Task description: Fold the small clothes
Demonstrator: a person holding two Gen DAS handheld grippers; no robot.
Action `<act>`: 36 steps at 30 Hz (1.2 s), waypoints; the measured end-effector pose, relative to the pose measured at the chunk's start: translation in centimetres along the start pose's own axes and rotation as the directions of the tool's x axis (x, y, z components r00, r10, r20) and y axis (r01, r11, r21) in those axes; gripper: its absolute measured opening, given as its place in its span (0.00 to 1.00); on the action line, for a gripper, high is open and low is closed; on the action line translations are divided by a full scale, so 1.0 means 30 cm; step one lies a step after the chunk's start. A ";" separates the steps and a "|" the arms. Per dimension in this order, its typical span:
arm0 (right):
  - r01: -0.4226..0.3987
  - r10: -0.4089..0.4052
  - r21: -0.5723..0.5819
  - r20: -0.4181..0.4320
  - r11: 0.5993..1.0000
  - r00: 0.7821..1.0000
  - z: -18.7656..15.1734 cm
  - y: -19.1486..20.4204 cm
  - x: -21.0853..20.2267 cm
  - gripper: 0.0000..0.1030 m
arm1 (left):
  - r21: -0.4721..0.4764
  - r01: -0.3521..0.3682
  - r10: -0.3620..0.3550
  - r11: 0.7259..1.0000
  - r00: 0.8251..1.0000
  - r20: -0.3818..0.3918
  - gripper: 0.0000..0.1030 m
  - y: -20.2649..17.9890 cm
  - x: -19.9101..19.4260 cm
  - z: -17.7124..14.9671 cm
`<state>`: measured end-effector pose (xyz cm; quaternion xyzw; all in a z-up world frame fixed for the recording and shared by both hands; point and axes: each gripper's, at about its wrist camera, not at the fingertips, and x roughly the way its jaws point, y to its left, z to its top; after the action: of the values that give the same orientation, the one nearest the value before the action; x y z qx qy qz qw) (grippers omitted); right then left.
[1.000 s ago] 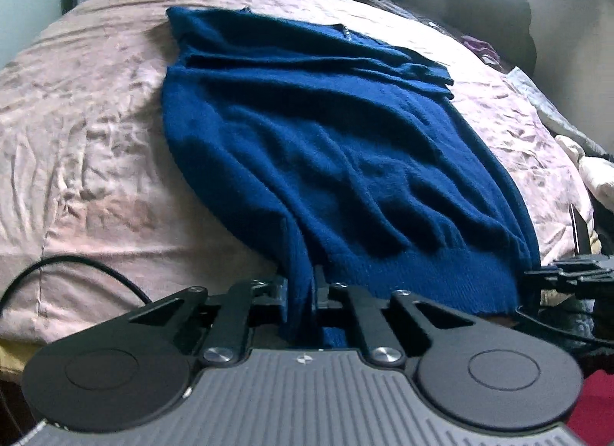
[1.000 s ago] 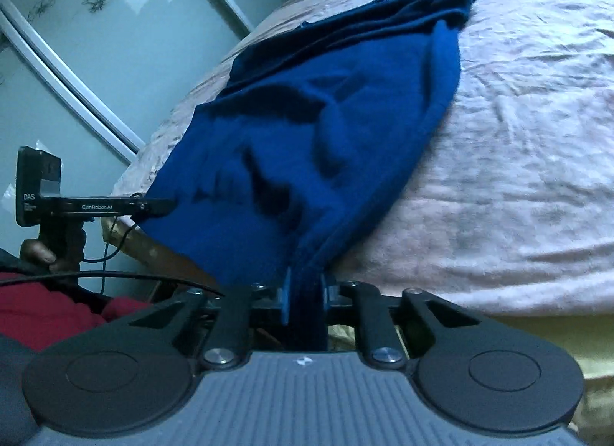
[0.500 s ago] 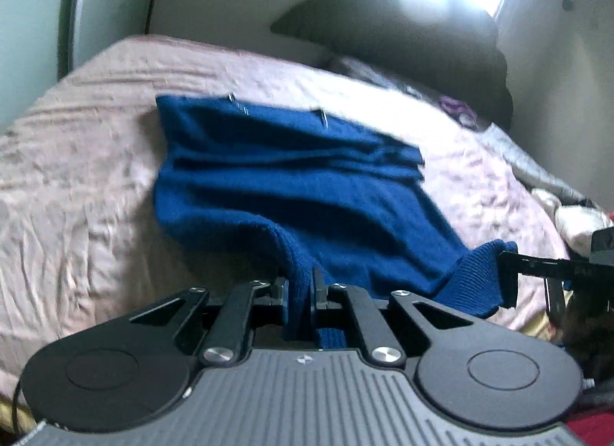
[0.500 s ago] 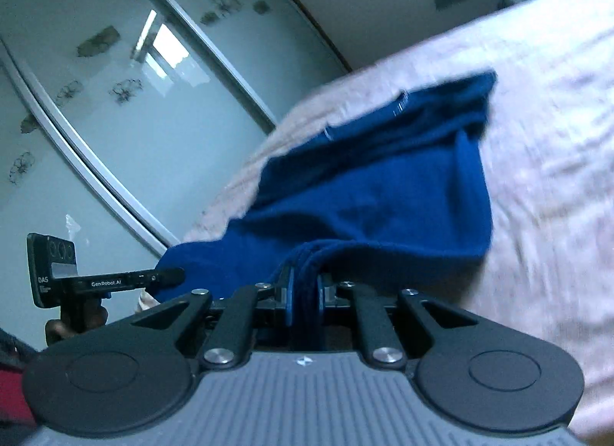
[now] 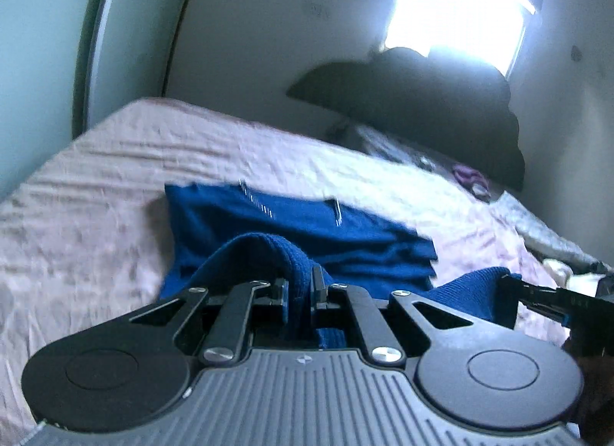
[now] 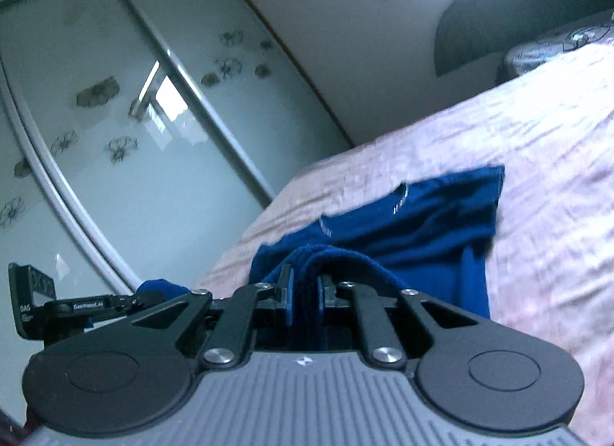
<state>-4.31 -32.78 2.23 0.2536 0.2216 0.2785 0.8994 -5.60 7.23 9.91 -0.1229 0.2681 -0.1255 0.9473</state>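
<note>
A dark blue knitted sweater (image 5: 307, 231) lies on a pink bedspread (image 5: 96, 185), its far end flat, its near ribbed hem lifted off the bed. My left gripper (image 5: 300, 285) is shut on one hem corner, the knit bunched between its pads. My right gripper (image 6: 305, 287) is shut on the other hem corner. The sweater (image 6: 429, 223) reaches away from it toward the bed's far side. In the left wrist view the right gripper (image 5: 510, 288) shows at the right edge with blue knit in its tip. In the right wrist view the left gripper (image 6: 149, 294) shows at the left.
The pink bedspread (image 6: 537, 162) covers the whole bed. A dark pillow (image 5: 422, 101) and patterned bedding (image 5: 403, 154) lie at the head under a bright window (image 5: 460, 5). Frosted sliding wardrobe doors (image 6: 115, 120) stand along the bed's left side.
Both grippers rose and moved forward over the bed with the hem in them. The sweater's lower half now folds over toward its upper half. Both views tilted upward.
</note>
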 end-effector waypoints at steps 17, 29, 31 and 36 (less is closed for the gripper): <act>0.075 -0.073 -0.016 0.103 0.997 0.992 0.215 -0.110 0.283 0.11 | 0.012 -0.062 0.061 0.998 0.998 0.022 0.09 0.014 0.310 0.231; 0.177 -0.177 0.000 0.052 0.984 0.983 0.316 -0.287 0.562 0.11 | 0.006 -0.155 0.155 0.988 0.985 -0.079 0.09 0.071 0.666 0.307; 0.188 -0.188 0.008 0.033 0.982 0.982 0.324 -0.317 0.608 0.11 | 0.007 -0.172 0.172 0.985 0.981 -0.093 0.09 0.086 0.718 0.307; 0.226 -0.225 0.009 -0.070 0.974 0.972 0.324 -0.383 0.751 0.13 | 0.005 -0.205 0.203 0.979 0.966 -0.160 0.13 0.134 0.853 0.294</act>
<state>22.22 -30.43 -2.72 0.2248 0.2822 0.1811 0.9149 20.95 4.68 3.77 -0.0899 0.3551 -0.0352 0.9298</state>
